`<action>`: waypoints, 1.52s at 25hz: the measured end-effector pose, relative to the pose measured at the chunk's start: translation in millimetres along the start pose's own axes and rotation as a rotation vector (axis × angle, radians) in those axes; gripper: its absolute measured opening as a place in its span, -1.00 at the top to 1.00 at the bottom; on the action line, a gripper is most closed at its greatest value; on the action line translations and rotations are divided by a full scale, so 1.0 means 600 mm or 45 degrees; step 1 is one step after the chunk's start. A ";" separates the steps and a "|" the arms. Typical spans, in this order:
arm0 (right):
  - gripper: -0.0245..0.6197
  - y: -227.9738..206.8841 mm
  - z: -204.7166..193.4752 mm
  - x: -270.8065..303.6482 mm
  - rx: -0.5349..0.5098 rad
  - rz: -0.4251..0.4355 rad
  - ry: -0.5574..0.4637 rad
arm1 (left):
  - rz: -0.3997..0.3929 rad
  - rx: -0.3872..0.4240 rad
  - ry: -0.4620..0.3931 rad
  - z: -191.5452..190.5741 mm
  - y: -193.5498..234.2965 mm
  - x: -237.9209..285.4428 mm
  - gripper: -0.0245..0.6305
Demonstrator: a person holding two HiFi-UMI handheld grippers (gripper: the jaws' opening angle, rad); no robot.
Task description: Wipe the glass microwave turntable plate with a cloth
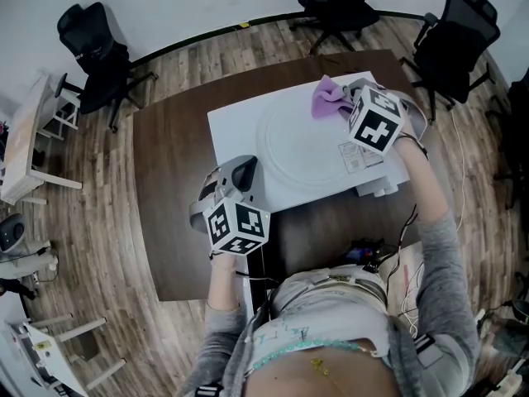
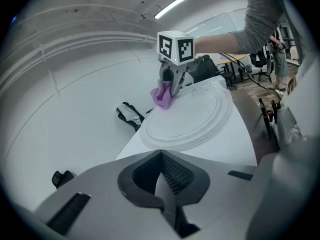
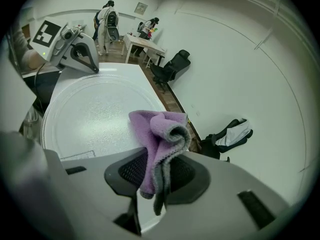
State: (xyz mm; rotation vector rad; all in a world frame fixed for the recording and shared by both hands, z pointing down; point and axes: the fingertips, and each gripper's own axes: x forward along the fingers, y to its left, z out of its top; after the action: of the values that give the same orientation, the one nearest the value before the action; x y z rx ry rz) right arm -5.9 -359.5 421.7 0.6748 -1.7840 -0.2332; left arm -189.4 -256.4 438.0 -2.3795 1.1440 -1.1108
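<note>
Two grippers at the glass plate (image 1: 297,143), one loaded and one bare.
The right arm (image 1: 438,246), grey-sleeved, is stretching forward and holding the right gripper (image 3: 155,184) tilted down at the plate's far right rim, its jaws pinching a purple cloth (image 3: 160,134) that is bunching up between them. The left arm (image 1: 219,296) is bending in closer to the body, keeping the left gripper (image 2: 162,184) just off the plate's near left edge, jaws pressed together on nothing, pointing across the plate at the other gripper.

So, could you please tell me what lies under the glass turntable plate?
The glass plate lies flat on a white slab, which shows through it, on the brown table. The purple cloth in the right gripper covers its far edge.
</note>
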 end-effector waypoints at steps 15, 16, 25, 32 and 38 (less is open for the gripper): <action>0.60 0.076 -0.070 -0.071 0.007 0.043 0.066 | -0.002 -0.020 0.003 -0.001 0.004 0.000 0.91; 0.60 0.082 -0.072 -0.075 0.005 0.046 0.067 | -0.002 -0.020 0.003 -0.001 0.003 0.001 0.91; 0.60 0.141 -0.066 -0.103 -0.069 0.099 0.083 | -0.002 -0.025 0.003 -0.003 0.003 0.004 0.91; 0.60 0.189 -0.055 -0.121 -0.153 0.186 0.091 | 0.000 -0.029 0.004 -0.002 0.001 0.005 0.91; 0.60 0.214 -0.029 -0.124 -0.227 0.198 0.073 | 0.008 -0.031 0.004 -0.003 0.000 0.004 0.91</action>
State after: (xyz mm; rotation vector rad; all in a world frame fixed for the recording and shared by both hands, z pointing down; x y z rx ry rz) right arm -18.0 -210.8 428.3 0.4104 -1.7272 -0.2608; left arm -189.8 -257.8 440.3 -2.3913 1.1718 -1.1047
